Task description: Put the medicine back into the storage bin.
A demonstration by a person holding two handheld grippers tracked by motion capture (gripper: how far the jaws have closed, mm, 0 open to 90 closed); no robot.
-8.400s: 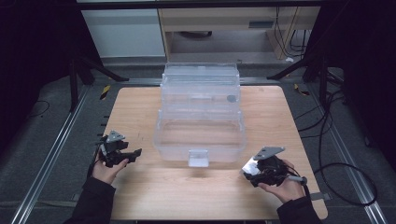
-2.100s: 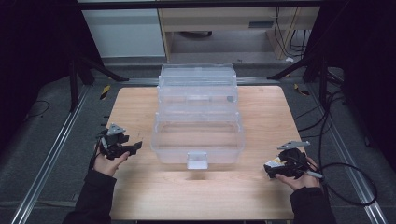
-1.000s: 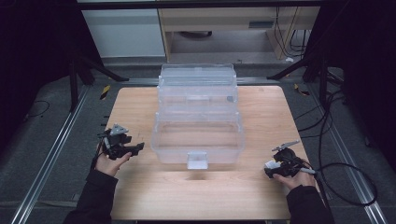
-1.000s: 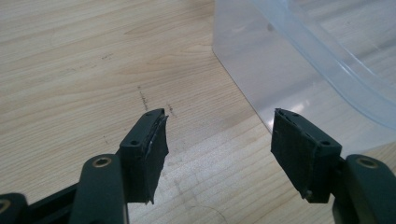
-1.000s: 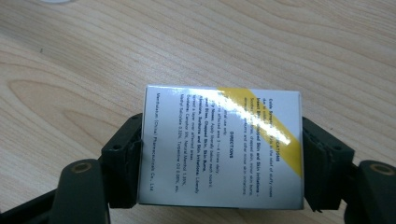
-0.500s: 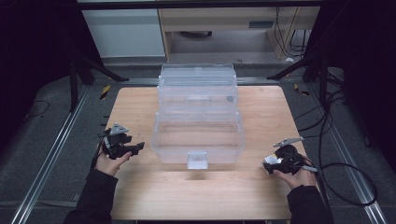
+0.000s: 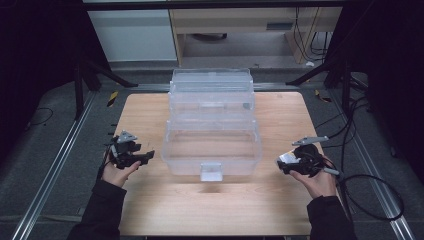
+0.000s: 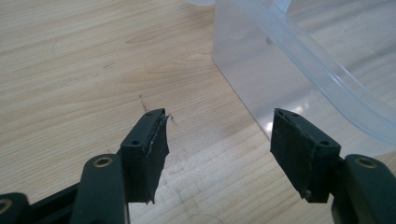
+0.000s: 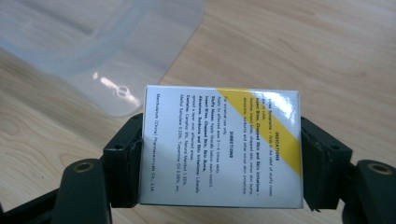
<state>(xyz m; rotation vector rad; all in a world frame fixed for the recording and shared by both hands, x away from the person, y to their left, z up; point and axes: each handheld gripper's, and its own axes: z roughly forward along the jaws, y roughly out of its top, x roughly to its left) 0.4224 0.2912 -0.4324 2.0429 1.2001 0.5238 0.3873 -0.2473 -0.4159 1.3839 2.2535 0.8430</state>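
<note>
A clear plastic tiered storage box [image 7: 212,125] stands open in the middle of the wooden table [image 7: 210,210]. My right gripper [image 9: 222,154] is shut on a small white carton [image 9: 222,147] with a yellow stripe and printed directions; in the high view that carton [image 7: 286,159] is held a little above the table, right of the box's front corner. My left gripper [image 8: 219,144] is open with nothing between its pads, pointing at the box's lower left corner [image 8: 261,79]. In the high view the left gripper [image 7: 145,156] hovers just left of the box.
The box has a front latch [image 7: 210,171] facing the person. Cables [image 7: 370,185] trail off the table's right side. Metal rails [image 7: 55,165] run along both sides, and a cabinet [image 7: 240,25] stands behind the table.
The right gripper has risen slightly with the carton in it and drifted a little toward the box. The left gripper has stayed put.
</note>
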